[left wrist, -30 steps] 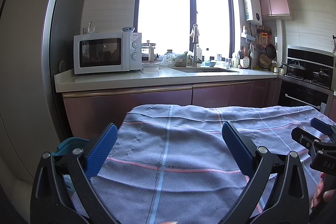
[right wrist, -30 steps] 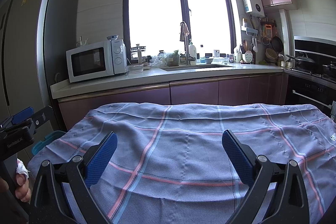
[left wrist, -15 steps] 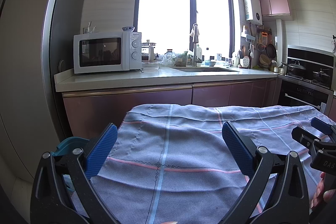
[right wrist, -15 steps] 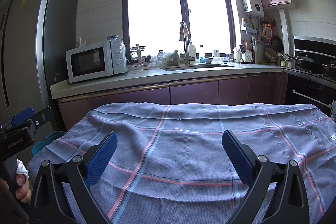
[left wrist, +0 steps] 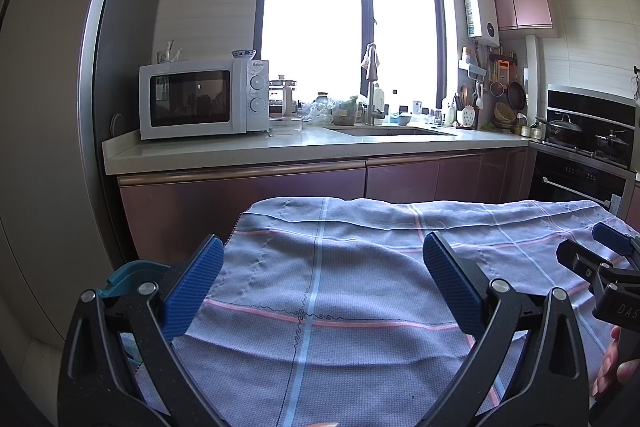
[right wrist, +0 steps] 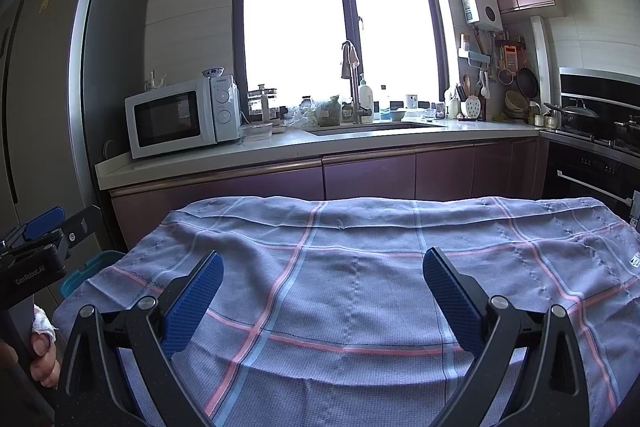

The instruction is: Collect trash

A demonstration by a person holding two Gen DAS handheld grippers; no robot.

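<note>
A table draped in a blue-grey checked cloth point(left wrist: 340, 267) point(right wrist: 360, 267) fills the lower half of both views, and no trash shows on it. My left gripper point(left wrist: 323, 273) hovers open over the cloth's left part with nothing between its blue pads. My right gripper point(right wrist: 323, 289) is open above the cloth's middle, also holding nothing. The right gripper point(left wrist: 612, 267) appears at the right edge of the left wrist view, and the left gripper point(right wrist: 40, 247) at the left edge of the right wrist view. A teal bin point(left wrist: 132, 277) point(right wrist: 90, 269) sits on the floor beside the table's left end, partly hidden.
Behind the table runs a counter point(left wrist: 280, 151) with a white microwave point(left wrist: 200, 103), a sink with tap point(left wrist: 372, 87), bottles and plastic bags. A tall fridge point(left wrist: 48, 107) stands left. A stove with pots point(left wrist: 580, 131) and oven are at right. A hand point(right wrist: 40, 351) grips the left handle.
</note>
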